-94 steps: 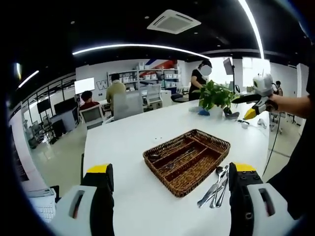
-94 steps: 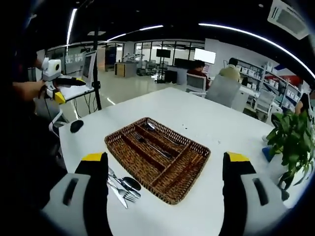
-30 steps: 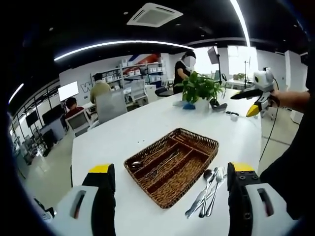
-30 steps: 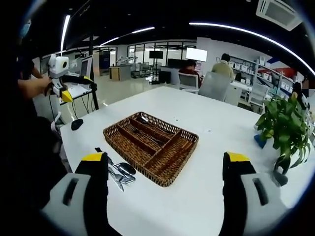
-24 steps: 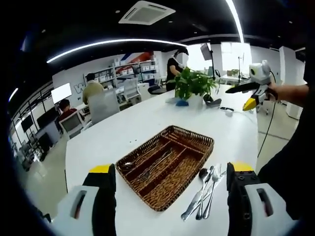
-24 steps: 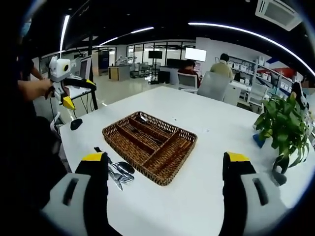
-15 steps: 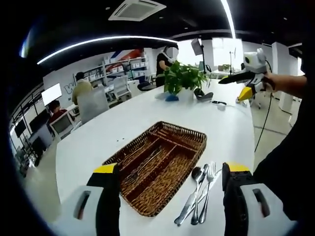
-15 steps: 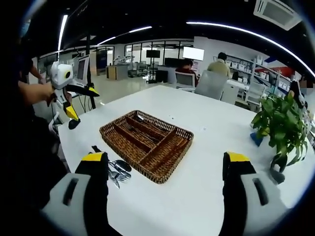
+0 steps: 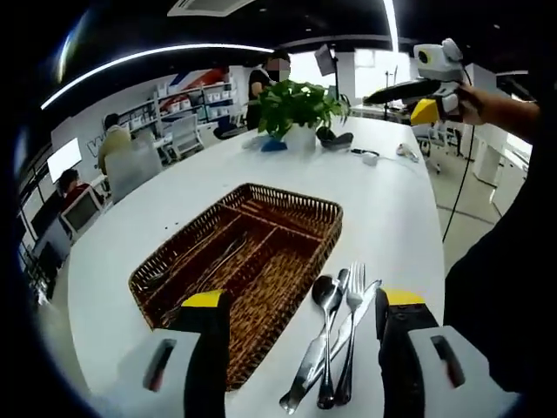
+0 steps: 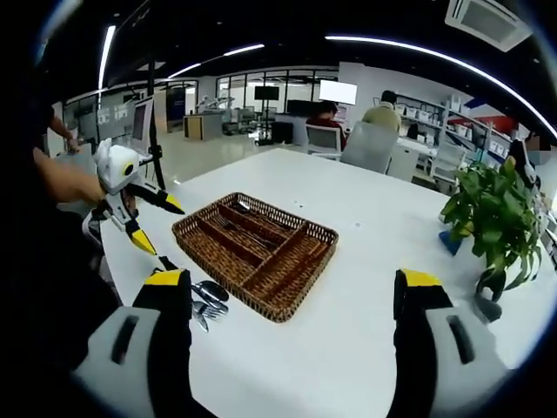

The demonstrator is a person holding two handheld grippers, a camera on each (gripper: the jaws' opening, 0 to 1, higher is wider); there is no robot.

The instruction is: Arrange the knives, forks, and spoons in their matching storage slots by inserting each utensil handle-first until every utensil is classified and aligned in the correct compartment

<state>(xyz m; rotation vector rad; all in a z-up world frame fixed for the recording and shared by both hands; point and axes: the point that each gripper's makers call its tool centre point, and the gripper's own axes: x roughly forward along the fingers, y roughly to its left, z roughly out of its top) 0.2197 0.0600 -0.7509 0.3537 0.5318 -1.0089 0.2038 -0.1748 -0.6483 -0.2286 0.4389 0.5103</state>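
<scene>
A wicker tray (image 9: 324, 218) with long divided slots sits on the white counter (image 9: 383, 200), and a loose bundle of utensils lies just beside its near long side: a spoon (image 9: 324, 300), a fork (image 9: 352, 292) and a knife (image 9: 344, 335), roughly parallel and overlapping. In the left gripper view their heads point away from the camera and their handles run back toward it, which leaves the handles as the free ends to take hold of for a handle-first insertion.

The left gripper (image 9: 300, 309) hangs low over this bundle with its fingers (image 9: 209, 305) spread wide, bracketing the utensils without touching them and holding nothing; that placement suggests a pick from the pile is the step in hand. In the right gripper view it appears at the left, angled down toward the pile.

The right gripper (image 10: 291, 283) is held back and higher, fingers (image 10: 418, 283) also wide apart and empty, looking across the tray (image 10: 300, 261); likely it is kept clear so the left has room.

Some utensils already lie in the tray's far slots (image 9: 218, 257), though their kinds are hard to make out, possibly forks and a spoon. A potted plant (image 9: 291, 104) stands well apart at the far end.
</scene>
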